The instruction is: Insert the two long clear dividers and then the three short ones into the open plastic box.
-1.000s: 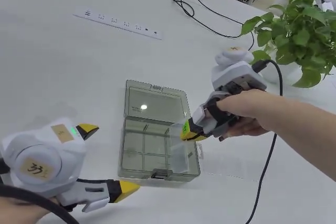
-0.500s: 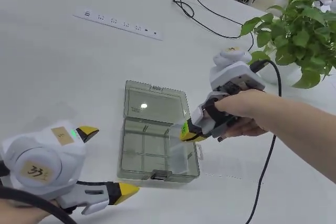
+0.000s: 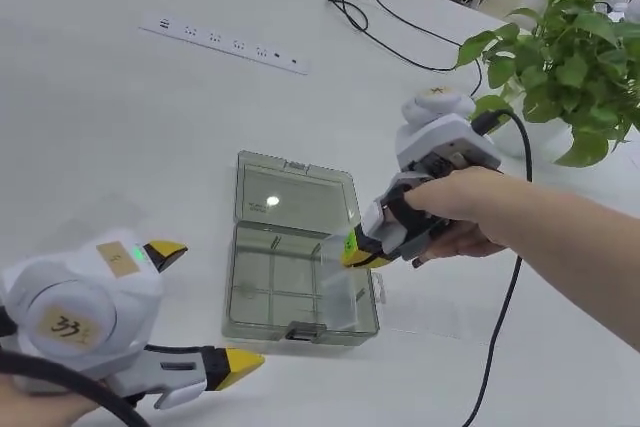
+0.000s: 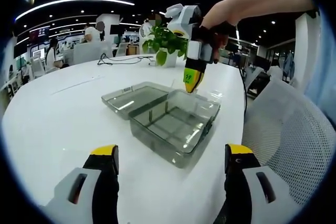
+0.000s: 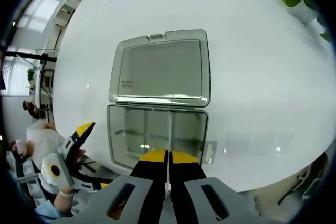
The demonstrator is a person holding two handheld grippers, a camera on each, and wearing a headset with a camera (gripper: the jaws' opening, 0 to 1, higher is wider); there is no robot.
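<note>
Pinching a clear divider (image 3: 341, 285) between its shut jaws, your right gripper (image 3: 358, 251) hung over the right end of the open plastic box (image 3: 232, 279). In the right gripper view the divider (image 5: 169, 128) showed edge-on as a thin line. It ran straight out from the jaw tips and across the box's short width toward the hinged lid (image 5: 160, 68). So its long axis lay crosswise to the box's length, already roughly in line with the walls it would have to meet. Its lower edge sat inside or just above the box at that end; you could not tell from these views whether it had reached the floor. Faint lines of other dividers showed in the box, their number unclear.

Your left gripper (image 3: 205, 302) had its jaws spread wide with nothing between them, near the box's front left corner but apart from it. The right gripper was plainly the nearer one. The coming move looked like a straight push down, keeping the sheet square to the slots.
</note>
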